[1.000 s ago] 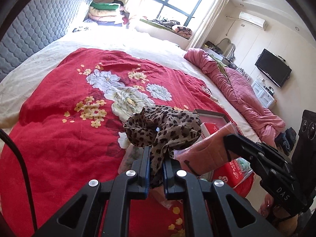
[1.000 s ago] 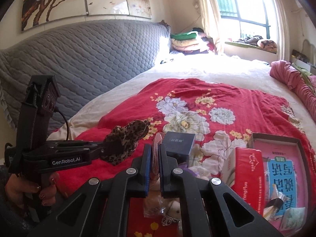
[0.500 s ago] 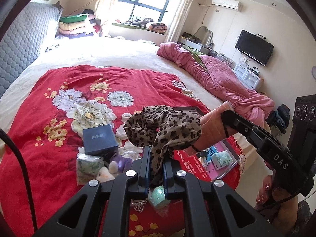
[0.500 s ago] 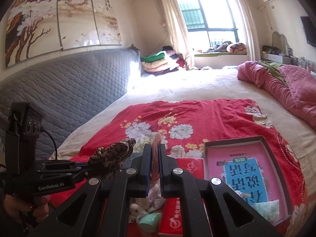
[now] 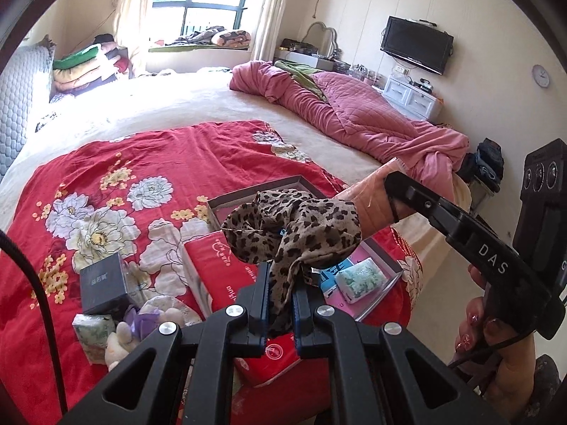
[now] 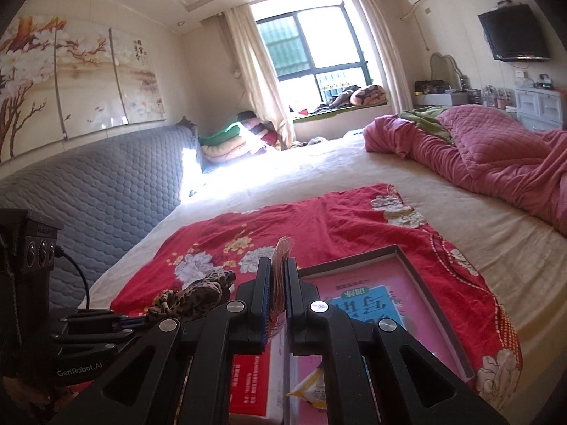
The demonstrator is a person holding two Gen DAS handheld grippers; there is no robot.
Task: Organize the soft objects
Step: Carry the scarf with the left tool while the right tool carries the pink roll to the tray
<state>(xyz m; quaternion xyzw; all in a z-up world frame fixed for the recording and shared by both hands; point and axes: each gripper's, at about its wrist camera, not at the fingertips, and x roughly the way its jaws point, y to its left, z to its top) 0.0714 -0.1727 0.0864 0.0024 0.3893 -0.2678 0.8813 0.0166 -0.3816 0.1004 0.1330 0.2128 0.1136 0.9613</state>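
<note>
left gripper raised, clamping leopard scarf

Floral bedspread on bed. Open box on bedspread's right part, tissue pack inside. Carton just left of box. Small box further left, plush toy before it. Quilt behind, right.

A wall television hangs above a white drawer cabinet. A pink quilt lies bunched on the bed, by a grey padded headboard.
</note>
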